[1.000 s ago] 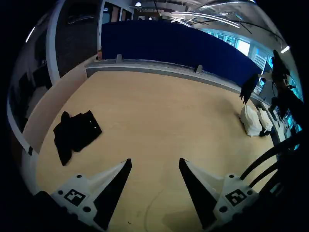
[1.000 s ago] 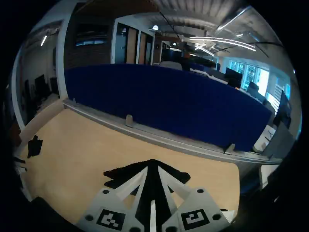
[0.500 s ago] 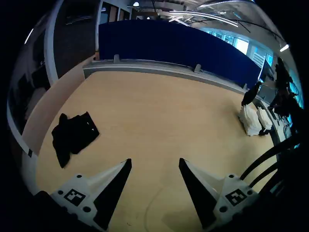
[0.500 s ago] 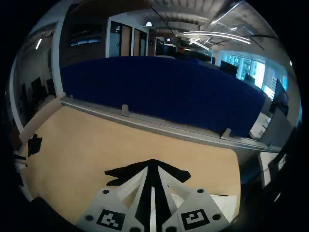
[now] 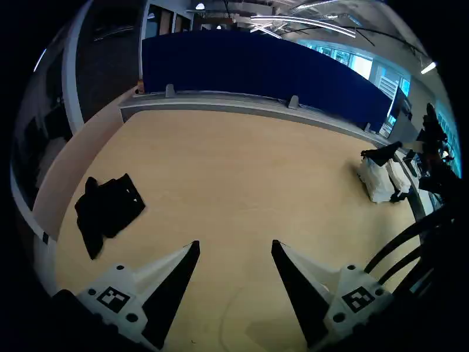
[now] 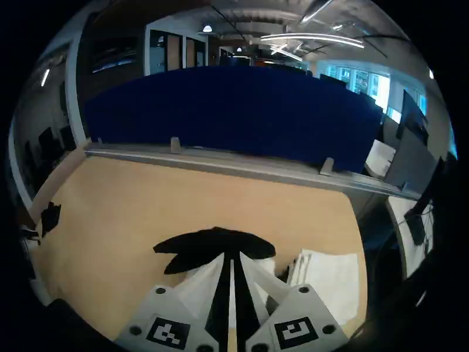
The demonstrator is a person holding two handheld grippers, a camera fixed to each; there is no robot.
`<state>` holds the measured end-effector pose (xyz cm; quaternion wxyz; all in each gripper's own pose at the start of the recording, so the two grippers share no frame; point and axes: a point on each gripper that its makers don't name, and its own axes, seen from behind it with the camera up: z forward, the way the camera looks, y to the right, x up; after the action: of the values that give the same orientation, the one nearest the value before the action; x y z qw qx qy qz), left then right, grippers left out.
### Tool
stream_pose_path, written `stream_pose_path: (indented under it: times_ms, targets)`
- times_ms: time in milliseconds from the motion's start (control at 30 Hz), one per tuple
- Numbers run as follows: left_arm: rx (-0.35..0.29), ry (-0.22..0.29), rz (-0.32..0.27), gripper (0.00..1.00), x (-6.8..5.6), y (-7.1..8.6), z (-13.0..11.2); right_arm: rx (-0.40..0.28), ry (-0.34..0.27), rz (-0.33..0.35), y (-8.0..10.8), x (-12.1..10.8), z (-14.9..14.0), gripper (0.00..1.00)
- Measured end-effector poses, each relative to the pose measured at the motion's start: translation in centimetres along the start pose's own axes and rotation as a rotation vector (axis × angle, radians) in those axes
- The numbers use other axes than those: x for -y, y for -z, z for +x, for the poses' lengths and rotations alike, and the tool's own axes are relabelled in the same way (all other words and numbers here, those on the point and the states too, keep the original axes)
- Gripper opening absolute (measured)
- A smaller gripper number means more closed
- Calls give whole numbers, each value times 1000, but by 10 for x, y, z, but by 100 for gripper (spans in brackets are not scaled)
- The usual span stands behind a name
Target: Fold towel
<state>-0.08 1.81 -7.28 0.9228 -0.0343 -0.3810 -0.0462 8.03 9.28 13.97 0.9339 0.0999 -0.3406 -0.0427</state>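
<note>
Tongs on the left gripper [image 5: 234, 243] stand released, wide apart, nothing between them, hovering over a pale wooden table [image 5: 234, 164]. Each finger carries a square black-and-white marker [image 5: 113, 298]; that is a pattern, not readable writing. Off to the left, near the table's edge, a crumpled black cloth [image 5: 105, 211] lies in a heap. Far right, a stack of white folded towels [image 5: 378, 179] sits by the table's end, with the black towel [image 5: 384, 154] just above it. A blue partition [image 5: 264, 64] runs along the back edge, bright windows and strip lights beyond it, and a dark chair frame [image 5: 410, 240] curves in at lower right.

Over to the right gripper view: the right gripper [image 6: 230, 258] is clenched, fingers pressed together on the black towel, which fans out flat and dark past the tips, above the tabletop. Just to the right lies the white stack, square-edged, near the table's corner. The black heap is a small shape at the far left edge. Behind, the partition again, then glass-fronted rooms and ceiling lights.
</note>
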Motion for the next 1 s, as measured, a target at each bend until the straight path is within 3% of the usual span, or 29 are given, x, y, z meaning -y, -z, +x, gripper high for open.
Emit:
stream_pose_path:
  times_ms: [467,1000]
  targets:
    - [8,-15,-6,91,-6,0,0,145,-81,-52,1,-19,-105,3]
    - [10,-25,-5,91,-12,4,-3,253,-156,-100,-23,-24,-159,3]
